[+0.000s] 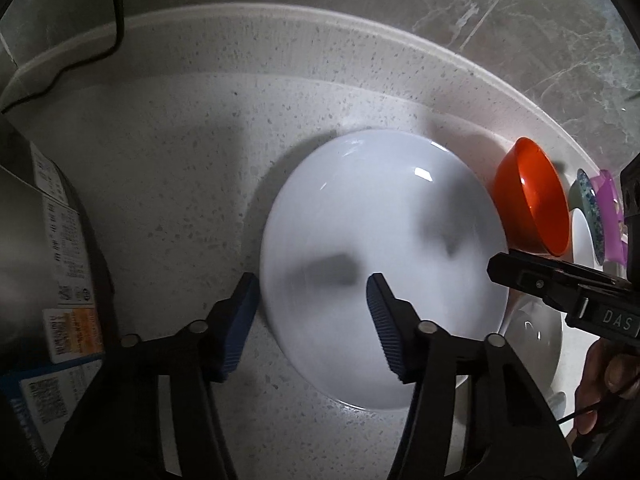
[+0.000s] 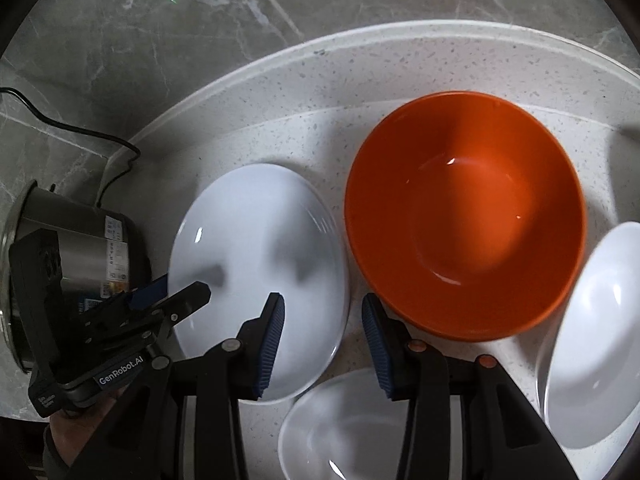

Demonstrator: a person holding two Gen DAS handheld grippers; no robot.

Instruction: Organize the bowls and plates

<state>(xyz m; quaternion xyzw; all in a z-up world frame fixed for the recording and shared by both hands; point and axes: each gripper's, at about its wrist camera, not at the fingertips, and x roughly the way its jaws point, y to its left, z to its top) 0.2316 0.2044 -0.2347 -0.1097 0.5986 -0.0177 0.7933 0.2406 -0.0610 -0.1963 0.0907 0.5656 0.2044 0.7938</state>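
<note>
Left gripper (image 1: 314, 294) — jaws apart, straddling the white plate's (image 1: 380, 216) lower-left rim; right gripper (image 2: 323, 316) — apart, between plate and orange bowl (image 2: 464, 216).

Right gripper (image 2: 323, 344) straddles white plate (image 2: 256, 256) rim beside orange bowl (image 2: 464, 216)

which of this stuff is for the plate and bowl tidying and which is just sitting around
For the job: white plate, orange bowl, white bowl, clear bowl.
Lying about: steel cooker, black power cord.
</note>
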